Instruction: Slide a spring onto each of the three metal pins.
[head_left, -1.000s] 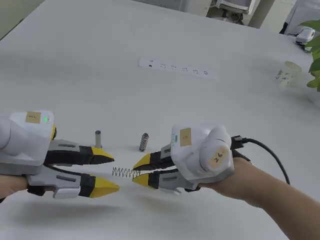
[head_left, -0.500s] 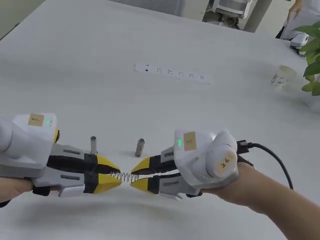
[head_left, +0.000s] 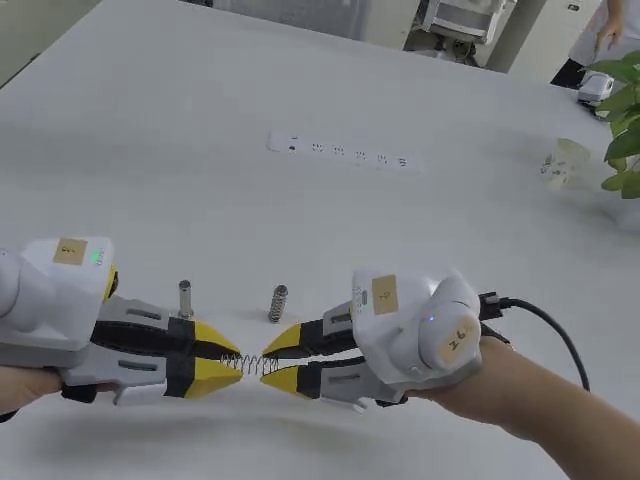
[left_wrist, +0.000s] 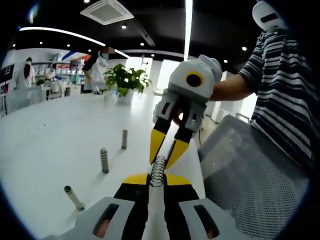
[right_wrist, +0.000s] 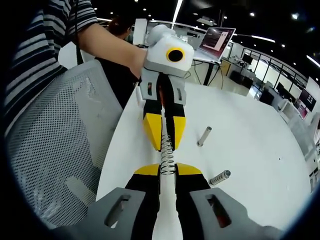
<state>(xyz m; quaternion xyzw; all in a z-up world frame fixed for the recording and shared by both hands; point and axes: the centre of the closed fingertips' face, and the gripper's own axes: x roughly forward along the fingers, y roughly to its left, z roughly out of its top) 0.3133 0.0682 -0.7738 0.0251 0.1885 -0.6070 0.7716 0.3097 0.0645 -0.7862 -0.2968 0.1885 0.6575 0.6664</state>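
Spring (head_left: 252, 363) hangs level just above the surface (head_left: 150, 150), pinched at one end by my left tool (head_left: 238, 363) and at the other by my right tool (head_left: 266, 363). Both tools are narrowed onto it, one on each end. Their yellow tips face each other almost nose to nose, with a short run of coils showing between them. In my left gripper view the coil rises from between my own jaws into the tips of the other tool.

Beyond the tips, near but apart from them, a bare pin (head_left: 185, 298) stands upright. Just to its right a loaded pin (head_left: 278, 303) already wears a coil. My left gripper view shows a third pin (left_wrist: 124, 139) farther off, too small for me to tell whether it carries one. A power strip (head_left: 340, 155) lies well behind.
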